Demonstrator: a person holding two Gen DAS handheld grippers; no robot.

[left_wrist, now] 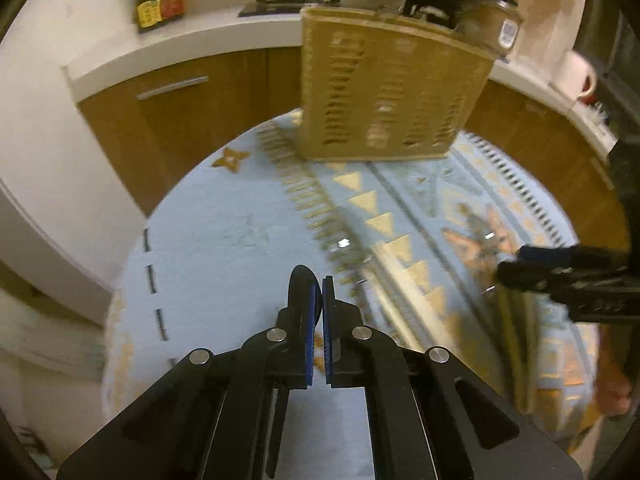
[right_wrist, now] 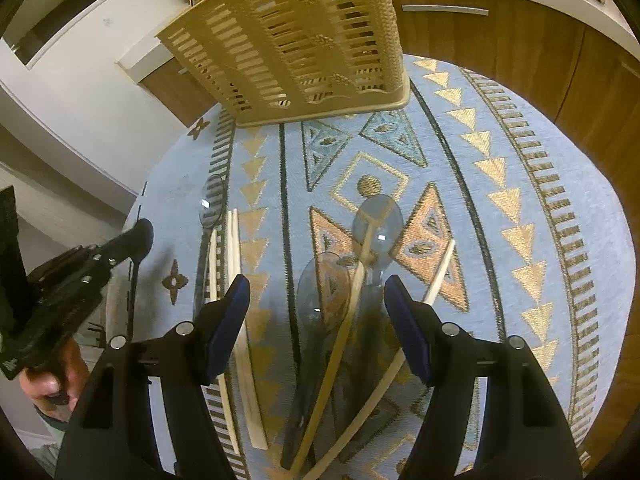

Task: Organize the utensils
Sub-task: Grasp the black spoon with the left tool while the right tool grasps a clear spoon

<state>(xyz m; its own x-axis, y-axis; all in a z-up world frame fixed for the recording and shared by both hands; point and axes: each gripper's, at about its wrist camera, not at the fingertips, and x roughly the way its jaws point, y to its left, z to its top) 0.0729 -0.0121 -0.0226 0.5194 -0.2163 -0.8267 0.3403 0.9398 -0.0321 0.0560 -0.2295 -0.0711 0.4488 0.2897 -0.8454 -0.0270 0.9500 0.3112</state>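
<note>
left wrist view: left claw (left_wrist: pixel 318 292) pressed together on a dark spoon (left_wrist: pixel 302 280), its bowl sticking up past the tips, lifted over the blue patterned cloth (left_wrist: pixel 224 248) on the surface. tan slotted utensil basket (left_wrist: pixel 384 88) stands upright at the far edge. right claw (left_wrist: pixel 516 264) enters from the right, blurred.

right wrist view: right claw (right_wrist: pixel 318 296) apart, nothing between the pads, hovering over a clear spoon (right_wrist: pixel 324 292) crossed by wooden chopsticks (right_wrist: pixel 344 332). a second clear spoon (right_wrist: pixel 378 220) lies just beyond, a third (right_wrist: pixel 212 200) to the left beside more chopsticks (right_wrist: pixel 236 280). basket (right_wrist: pixel 296 40) at the far edge. left claw (right_wrist: pixel 140 236) with the dark spoon at left, a hand (right_wrist: pixel 48 376) gripping it.
</note>
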